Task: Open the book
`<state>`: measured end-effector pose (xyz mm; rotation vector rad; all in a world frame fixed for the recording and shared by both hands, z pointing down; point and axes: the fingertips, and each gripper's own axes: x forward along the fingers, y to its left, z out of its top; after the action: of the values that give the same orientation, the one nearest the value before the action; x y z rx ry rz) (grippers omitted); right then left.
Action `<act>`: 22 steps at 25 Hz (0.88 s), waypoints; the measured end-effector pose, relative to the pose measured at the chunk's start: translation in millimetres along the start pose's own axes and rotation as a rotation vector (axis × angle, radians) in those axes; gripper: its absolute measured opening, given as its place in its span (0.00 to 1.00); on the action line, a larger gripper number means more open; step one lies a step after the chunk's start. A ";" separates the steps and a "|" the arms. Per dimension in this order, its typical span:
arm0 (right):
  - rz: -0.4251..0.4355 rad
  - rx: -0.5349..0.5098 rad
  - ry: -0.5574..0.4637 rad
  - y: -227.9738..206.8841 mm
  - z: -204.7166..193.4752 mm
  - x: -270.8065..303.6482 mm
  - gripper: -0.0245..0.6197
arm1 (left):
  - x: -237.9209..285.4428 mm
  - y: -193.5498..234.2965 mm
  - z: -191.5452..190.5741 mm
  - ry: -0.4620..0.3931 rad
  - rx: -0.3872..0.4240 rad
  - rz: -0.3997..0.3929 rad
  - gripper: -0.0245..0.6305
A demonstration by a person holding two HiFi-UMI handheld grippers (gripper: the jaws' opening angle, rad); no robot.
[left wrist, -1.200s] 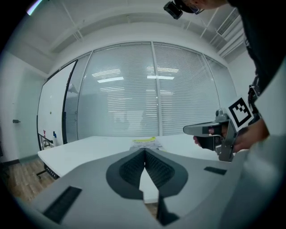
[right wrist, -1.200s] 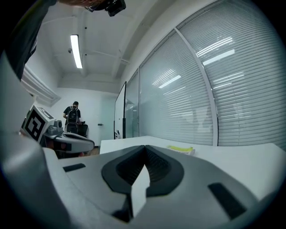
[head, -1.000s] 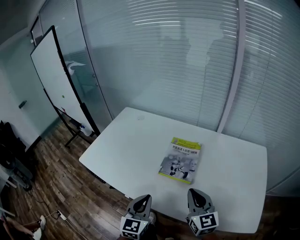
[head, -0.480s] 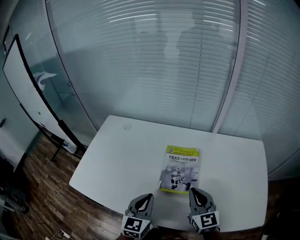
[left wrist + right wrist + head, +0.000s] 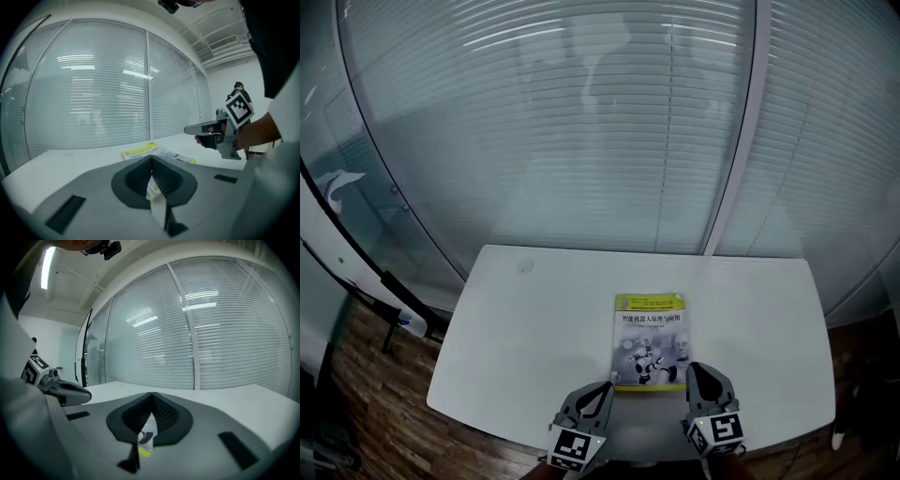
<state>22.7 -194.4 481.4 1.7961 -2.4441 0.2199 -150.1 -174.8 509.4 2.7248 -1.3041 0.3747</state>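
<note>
A closed book (image 5: 649,342) with a yellow-green and grey cover lies flat on the white table (image 5: 534,328), near its front edge. My left gripper (image 5: 602,389) hangs just off the book's near left corner, jaws shut and empty. My right gripper (image 5: 698,373) sits at the book's near right corner, its jaws also together with nothing held. In the left gripper view the book (image 5: 140,152) lies just past my shut left gripper (image 5: 151,157), and the right gripper (image 5: 206,129) shows to the right. In the right gripper view my right gripper (image 5: 152,393) points across the table, a strip of the book (image 5: 146,437) showing below its tips.
A glass wall with blinds (image 5: 581,141) stands behind the table. A whiteboard on a stand (image 5: 337,244) leans at the far left over the wooden floor (image 5: 366,394). A person stands far off in the left gripper view (image 5: 240,93).
The head view has swung left to face the table squarely. Both grippers have moved forward over the table's front edge, up to the book's near corners. The book has not moved.
</note>
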 end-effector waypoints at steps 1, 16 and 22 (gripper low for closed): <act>-0.010 0.002 -0.002 -3.2 -1.3 -1.6 0.05 | 2.5 -1.3 1.0 -0.005 -0.006 -0.013 0.05; 0.052 0.033 0.038 -35.7 -18.4 -15.6 0.05 | 49.4 -50.7 -4.4 0.075 0.143 -0.050 0.05; 0.103 0.048 0.022 -46.1 -19.9 -25.1 0.05 | 64.8 -77.7 -16.6 0.140 0.331 -0.104 0.12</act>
<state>74.1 -180.9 499.5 1.6772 -2.5396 0.3074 -53.6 -171.5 543.8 2.9467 -1.1482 0.8215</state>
